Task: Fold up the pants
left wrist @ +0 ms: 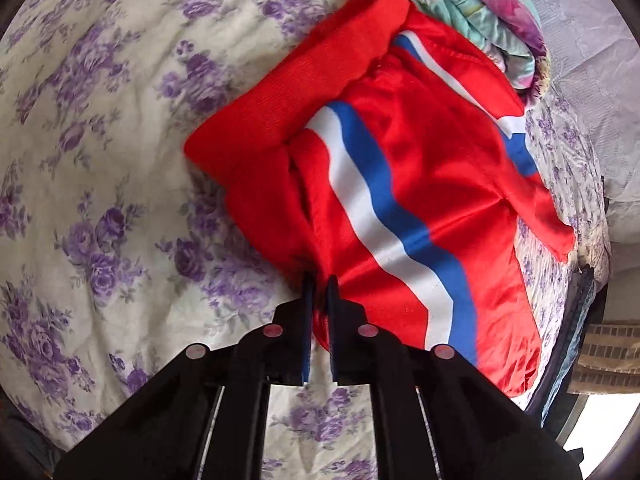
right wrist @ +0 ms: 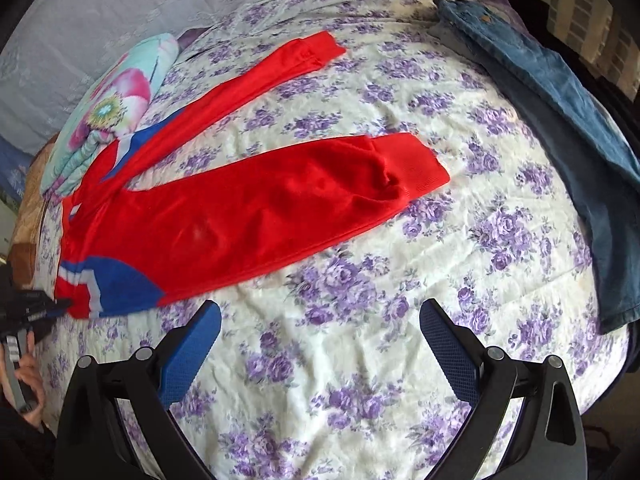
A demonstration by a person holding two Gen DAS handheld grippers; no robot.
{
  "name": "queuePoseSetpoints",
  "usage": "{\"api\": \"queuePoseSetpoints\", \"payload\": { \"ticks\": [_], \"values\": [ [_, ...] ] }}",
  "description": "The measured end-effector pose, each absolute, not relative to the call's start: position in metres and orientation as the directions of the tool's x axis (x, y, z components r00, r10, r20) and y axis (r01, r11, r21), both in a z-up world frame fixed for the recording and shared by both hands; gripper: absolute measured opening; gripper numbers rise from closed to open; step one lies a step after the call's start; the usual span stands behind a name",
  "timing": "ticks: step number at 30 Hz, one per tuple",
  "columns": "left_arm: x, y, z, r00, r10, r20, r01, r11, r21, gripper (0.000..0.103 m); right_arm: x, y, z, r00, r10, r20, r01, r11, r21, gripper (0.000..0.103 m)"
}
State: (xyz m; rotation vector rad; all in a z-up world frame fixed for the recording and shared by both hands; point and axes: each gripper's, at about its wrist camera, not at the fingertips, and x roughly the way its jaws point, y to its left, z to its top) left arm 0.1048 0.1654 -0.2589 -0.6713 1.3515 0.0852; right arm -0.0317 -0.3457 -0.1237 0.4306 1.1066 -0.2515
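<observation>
Red track pants (right wrist: 248, 216) with blue and white side stripes lie spread on a floral bed, both legs pointing away to the right. In the left wrist view the pants (left wrist: 400, 184) fill the middle. My left gripper (left wrist: 320, 280) is shut on the red fabric at the waist end; it also shows at the left edge of the right wrist view (right wrist: 44, 308). My right gripper (right wrist: 320, 316) is open and empty, above the bedspread just in front of the near pant leg.
The bedspread (right wrist: 400, 260) is white with purple flowers. A folded floral quilt (right wrist: 112, 112) lies beyond the pants' waist. Blue jeans (right wrist: 560, 112) lie along the bed's right edge. A pale curtain or wall (right wrist: 100, 20) stands behind the bed.
</observation>
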Motion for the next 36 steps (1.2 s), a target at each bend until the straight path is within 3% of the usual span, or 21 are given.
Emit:
{"api": "queuePoseSetpoints", "payload": {
  "ticks": [11, 12, 13, 14, 24, 28, 31, 32, 33, 34, 35, 36],
  "values": [
    [0.116, 0.155, -0.257, 0.21, -0.255, -0.944, -0.411, 0.853, -0.322, 0.006, 0.036, -0.413, -0.189, 0.44, 0.095, -0.893, 0.577, 0.732, 0.362, 0.1],
    [0.118, 0.152, -0.259, 0.205, -0.252, -0.946, -0.412, 0.854, -0.317, 0.006, 0.036, -0.415, -0.186, 0.478, 0.076, -0.875, 0.571, 0.73, 0.376, 0.082],
    [0.117, 0.152, -0.259, 0.204, -0.248, -0.947, -0.412, 0.856, -0.313, 0.006, 0.035, -0.419, -0.182, 0.503, 0.059, -0.862, 0.569, 0.728, 0.382, 0.041],
    [0.116, 0.152, -0.259, 0.205, -0.243, -0.948, -0.41, 0.858, -0.308, 0.006, 0.034, -0.426, -0.182, 0.507, 0.081, -0.858, 0.572, 0.713, 0.405, 0.013],
    [0.067, 0.147, -0.233, 0.196, -0.258, -0.946, -0.386, 0.867, -0.316, 0.006, -0.035, -0.432, -0.145, 0.456, 0.022, -0.89, 0.571, 0.759, 0.311, 0.012],
    [0.065, 0.144, -0.255, 0.144, -0.263, -0.954, -0.387, 0.872, -0.299, 0.007, -0.04, -0.433, -0.183, 0.388, 0.011, -0.922, 0.594, 0.761, 0.259, 0.013],
    [0.07, 0.14, -0.269, 0.122, -0.257, -0.959, -0.381, 0.88, -0.284, 0.009, -0.037, -0.424, -0.189, 0.395, -0.036, -0.918, 0.565, 0.798, 0.212, 0.019],
    [0.07, 0.138, -0.264, 0.121, -0.251, -0.961, -0.365, 0.889, -0.278, 0.011, -0.032, -0.42, -0.186, 0.372, -0.039, -0.927, 0.547, 0.816, 0.185, 0.028],
    [0.069, 0.136, -0.259, 0.11, -0.254, -0.961, -0.344, 0.898, -0.276, 0.027, -0.029, -0.417, -0.181, 0.345, -0.054, -0.937, 0.532, 0.834, 0.148, 0.052],
    [0.065, 0.137, -0.254, 0.096, -0.261, -0.961, -0.334, 0.9, -0.278, 0.039, -0.027, -0.415, -0.173, 0.321, -0.091, -0.943, 0.521, 0.848, 0.095, 0.069],
    [0.057, 0.141, -0.249, 0.103, -0.27, -0.957, -0.337, 0.896, -0.289, 0.055, -0.028, -0.413, -0.162, 0.324, -0.137, -0.936, 0.512, 0.858, 0.052, 0.074],
    [0.049, 0.146, -0.24, 0.122, -0.268, -0.956, -0.342, 0.893, -0.294, 0.056, -0.03, -0.413, -0.15, 0.339, -0.166, -0.926, 0.499, 0.866, 0.027, 0.074]
  ]
}}
